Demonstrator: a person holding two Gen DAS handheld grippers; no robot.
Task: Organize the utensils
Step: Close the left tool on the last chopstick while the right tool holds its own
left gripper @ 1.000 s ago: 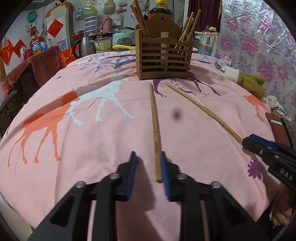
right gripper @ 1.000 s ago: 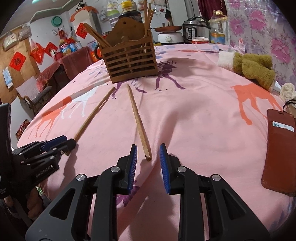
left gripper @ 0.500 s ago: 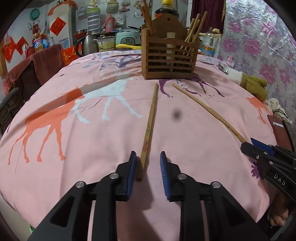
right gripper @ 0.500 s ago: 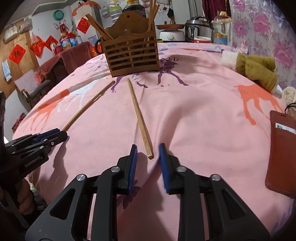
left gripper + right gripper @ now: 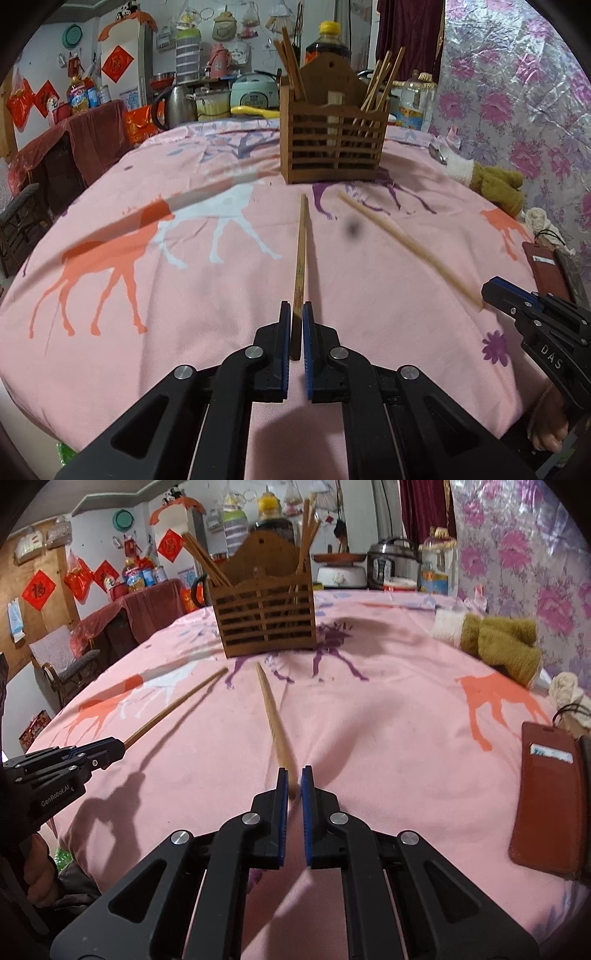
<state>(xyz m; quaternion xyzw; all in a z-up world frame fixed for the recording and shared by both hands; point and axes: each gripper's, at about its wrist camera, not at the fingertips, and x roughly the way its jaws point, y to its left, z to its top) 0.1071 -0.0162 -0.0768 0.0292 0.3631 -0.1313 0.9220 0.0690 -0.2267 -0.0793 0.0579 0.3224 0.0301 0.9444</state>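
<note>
Two chopsticks lie on my pink tablecloth before the wooden holder. My left gripper pinches the left chopstick (near end); my right gripper clamps the right chopstick likewise.

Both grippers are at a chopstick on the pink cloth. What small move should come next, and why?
Probably lift both chopsticks clear of the cloth. The left gripper is shut on the near end of one chopstick, and the right gripper on the other chopstick. Both sticks point toward the wooden holder beyond, which already holds chopsticks.
</note>
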